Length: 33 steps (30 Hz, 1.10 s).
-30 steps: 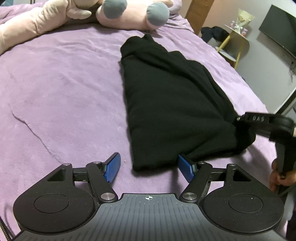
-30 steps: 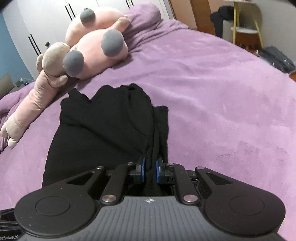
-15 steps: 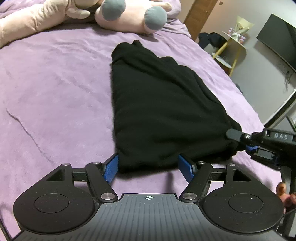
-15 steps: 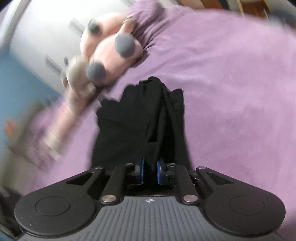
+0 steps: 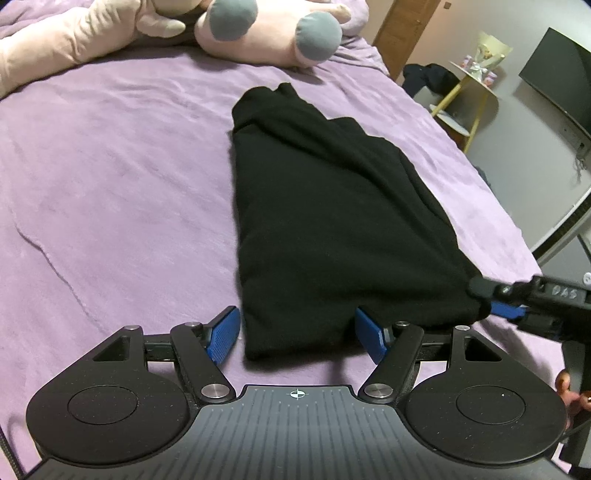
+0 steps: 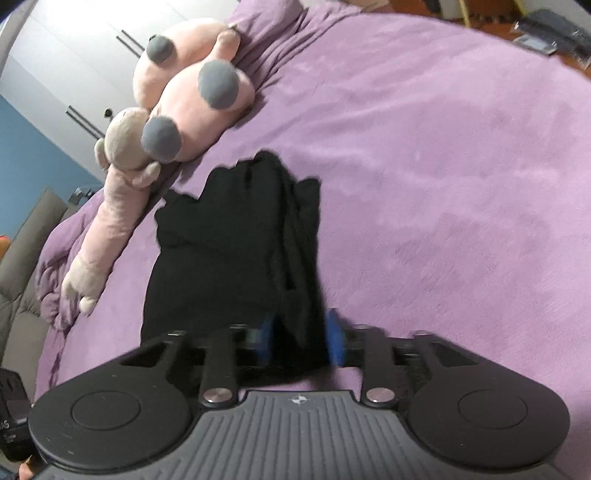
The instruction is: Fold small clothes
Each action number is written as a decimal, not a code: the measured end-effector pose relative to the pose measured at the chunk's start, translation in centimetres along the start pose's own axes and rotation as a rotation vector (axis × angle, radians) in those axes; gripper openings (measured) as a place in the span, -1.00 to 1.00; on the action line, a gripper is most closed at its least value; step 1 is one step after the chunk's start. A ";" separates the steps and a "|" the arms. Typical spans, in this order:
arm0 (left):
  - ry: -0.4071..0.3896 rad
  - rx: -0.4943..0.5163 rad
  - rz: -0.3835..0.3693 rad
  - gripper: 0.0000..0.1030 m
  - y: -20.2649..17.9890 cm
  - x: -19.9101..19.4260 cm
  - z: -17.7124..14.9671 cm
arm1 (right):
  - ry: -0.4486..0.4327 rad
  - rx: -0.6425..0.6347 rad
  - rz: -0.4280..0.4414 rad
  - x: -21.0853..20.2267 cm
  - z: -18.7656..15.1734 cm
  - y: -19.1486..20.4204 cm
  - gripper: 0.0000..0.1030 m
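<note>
So the black garment lies lengthwise on the purple bedspread, pink plush toys at the far end. Left gripper is spread wide around its near-left corner. Right gripper sits partly parted with the near-right corner bunched between its pads, a bit blurry.

Left tool agape, straddling black garment hem, purple bedspread.

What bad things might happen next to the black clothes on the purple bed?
1. The right gripper has its fingers apart around a bunched corner of the black garment, so that corner may slip free and flop unevenly.
2. The left gripper is open at the near edge; closing there might pinch the purple blanket too.
3. The folded layers look loose and could shift.
</note>
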<state>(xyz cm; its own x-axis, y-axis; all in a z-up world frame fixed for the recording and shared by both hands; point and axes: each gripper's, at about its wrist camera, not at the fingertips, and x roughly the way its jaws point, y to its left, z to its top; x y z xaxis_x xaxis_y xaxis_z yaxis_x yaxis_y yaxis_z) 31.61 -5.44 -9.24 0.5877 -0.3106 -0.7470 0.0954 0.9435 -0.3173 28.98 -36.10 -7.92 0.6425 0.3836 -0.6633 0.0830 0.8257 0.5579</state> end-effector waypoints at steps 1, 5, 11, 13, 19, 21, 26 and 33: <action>-0.003 -0.003 0.004 0.43 0.0 0.0 0.0 | -0.019 -0.006 -0.007 -0.2 0.2 0.1 -0.24; -0.030 -0.025 0.013 0.43 0.8 -0.9 0.3 | -0.061 -0.028 -0.025 -0.1 1.3 0.8 -0.24; -0.099 -0.114 0.052 0.44 4.0 -2.2 1.5 | -0.155 -0.075 -0.021 1.1 3.8 3.8 -0.24; -0.096 -0.165 0.047 0.44 5.0 -1.9 2.1 | -0.139 -0.135 0.003 3.1 4.6 6.0 -0.24; -0.085 -0.181 0.064 0.44 5.7 -0.9 2.5 | -0.076 -0.335 -0.057 11.1 6.5 10.8 -0.50; -0.078 -0.180 0.066 0.44 5.7 -0.4 2.7 | -0.089 -0.415 -0.121 13.2 6.9 11.4 -0.59; -0.087 -0.169 0.033 0.44 5.2 0.3 3.0 | -0.182 -0.371 -0.288 14.7 8.4 8.4 -1.00; -0.114 -0.204 -0.132 0.48 5.4 1.3 3.8 | -0.129 -0.109 -0.203 8.9 8.7 1.6 -0.09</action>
<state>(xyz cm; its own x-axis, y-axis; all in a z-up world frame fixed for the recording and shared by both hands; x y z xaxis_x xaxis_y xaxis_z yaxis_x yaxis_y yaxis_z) 35.99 -0.28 -9.75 0.6687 -0.4032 -0.6247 0.0196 0.8495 -0.5273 41.48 -34.97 -8.56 0.7134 0.1550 -0.6834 0.1423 0.9229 0.3579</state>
